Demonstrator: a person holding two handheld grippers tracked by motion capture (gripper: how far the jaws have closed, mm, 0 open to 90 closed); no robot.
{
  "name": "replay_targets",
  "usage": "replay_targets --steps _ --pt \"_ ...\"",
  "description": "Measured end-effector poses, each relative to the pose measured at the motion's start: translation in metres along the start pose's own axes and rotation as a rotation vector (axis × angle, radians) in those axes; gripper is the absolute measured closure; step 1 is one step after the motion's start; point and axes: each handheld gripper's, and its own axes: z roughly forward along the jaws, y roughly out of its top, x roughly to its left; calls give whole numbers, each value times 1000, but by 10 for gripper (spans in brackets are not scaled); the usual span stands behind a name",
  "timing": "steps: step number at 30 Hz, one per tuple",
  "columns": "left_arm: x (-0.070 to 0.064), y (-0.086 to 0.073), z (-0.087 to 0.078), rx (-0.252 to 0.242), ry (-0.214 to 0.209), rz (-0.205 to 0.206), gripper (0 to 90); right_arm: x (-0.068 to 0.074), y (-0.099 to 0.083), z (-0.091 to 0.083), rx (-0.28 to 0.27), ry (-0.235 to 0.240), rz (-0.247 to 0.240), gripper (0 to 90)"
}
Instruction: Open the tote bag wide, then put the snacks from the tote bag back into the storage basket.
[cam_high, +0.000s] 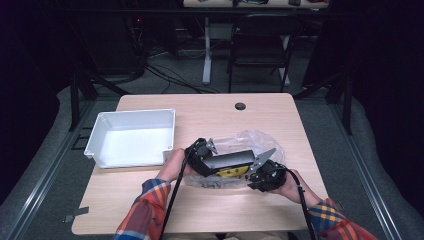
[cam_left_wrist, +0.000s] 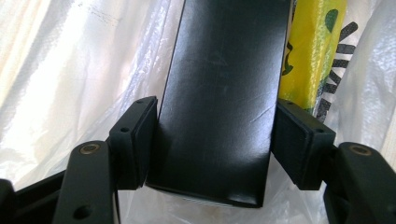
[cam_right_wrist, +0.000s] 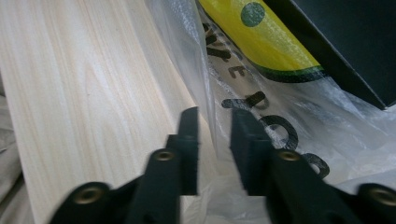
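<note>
Clamping a black box (cam_left_wrist: 217, 107) between its jaws, the left gripper (cam_left_wrist: 217, 144) holds it over the bag (cam_right_wrist: 299, 112); the right gripper (cam_right_wrist: 215, 149), narrow, pinches the bag's edge near the table's (cam_high: 260, 112) front edge.

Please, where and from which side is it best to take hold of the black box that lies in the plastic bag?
Probably by its two long side faces near the open end, as the left hand-held gripper does now: the black box is flat, narrow enough to fit between the jaws, and its end sticks out of the plastic bag. The yellow packet lies close along one side.
</note>
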Motion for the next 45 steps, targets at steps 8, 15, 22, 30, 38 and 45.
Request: replay_targets --steps 8,15,22,30,38,45 --pt "-3 1 4 15 12 20 386 -9 -3 -20 -77 -25 91 278" --pt "-3 2 3 26 2 25 422 -20 -9 -35 -122 -58 132 210" --pt "-3 3 0 30 -18 25 432 -27 -14 -39 -128 -85 166 216" --pt "-3 4 -10 9 -10 3 434 -34 -18 -40 -140 -130 207 229" --pt "-4 9 -22 -16 -10 9 434 -40 -21 -43 -143 -156 238 230" --pt "-4 12 -37 -45 -8 16 433 -43 -24 -45 -159 -165 261 230"
